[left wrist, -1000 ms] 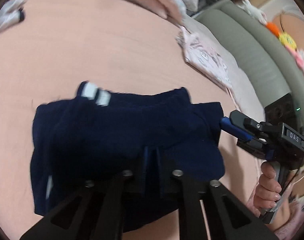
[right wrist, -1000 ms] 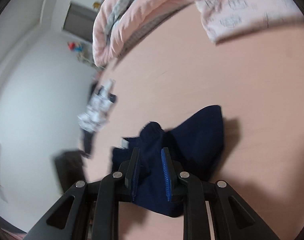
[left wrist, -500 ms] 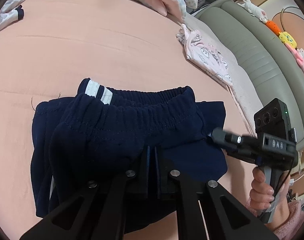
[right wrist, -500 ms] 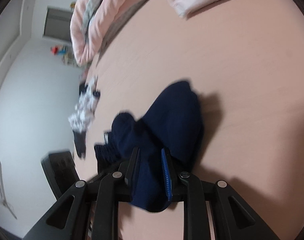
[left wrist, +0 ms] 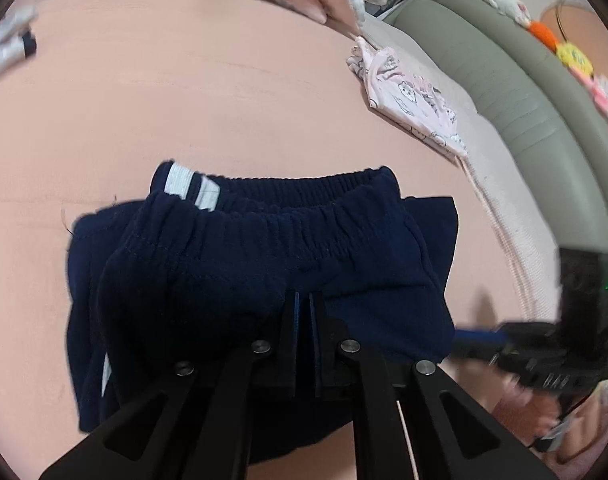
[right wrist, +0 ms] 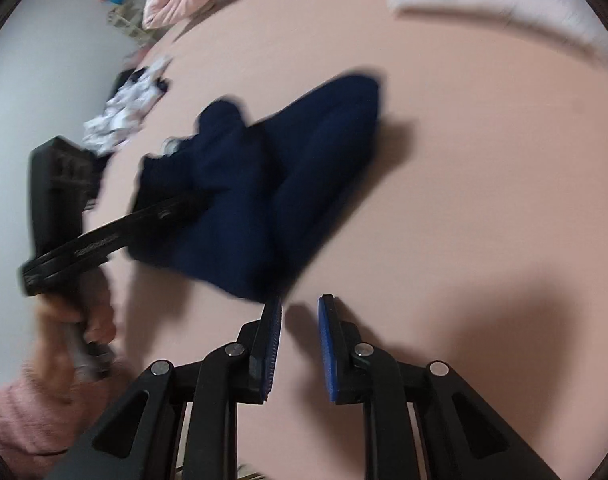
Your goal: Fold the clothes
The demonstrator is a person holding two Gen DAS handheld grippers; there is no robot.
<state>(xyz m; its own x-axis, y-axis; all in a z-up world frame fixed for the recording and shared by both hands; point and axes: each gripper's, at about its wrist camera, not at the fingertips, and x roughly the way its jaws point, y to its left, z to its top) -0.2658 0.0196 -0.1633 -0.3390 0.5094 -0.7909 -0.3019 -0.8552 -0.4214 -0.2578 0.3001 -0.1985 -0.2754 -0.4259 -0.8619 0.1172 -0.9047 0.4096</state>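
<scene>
Released from the right claw (right wrist: 300, 344), the navy shorts (left wrist: 264, 264) now hang only from the left claw (left wrist: 304, 320), pinched in its pressed-together jaws, lower part on the pink bed (left wrist: 184, 92). They look folded over once; squaring and laying flat seem left. From the right wrist, the shorts lie just beyond the right claw's empty, narrowing jaws.

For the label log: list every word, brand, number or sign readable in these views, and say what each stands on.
None can be read.
Pale lettering on the arm of the black left gripper: blurred, unreadable.
White woven tag on the navy blue elastic-waist shorts: no print visible.
Black right gripper: motion-blurred, any marking illegible.
Pale pink cartoon-print garment: drawings only, no legible words.
</scene>
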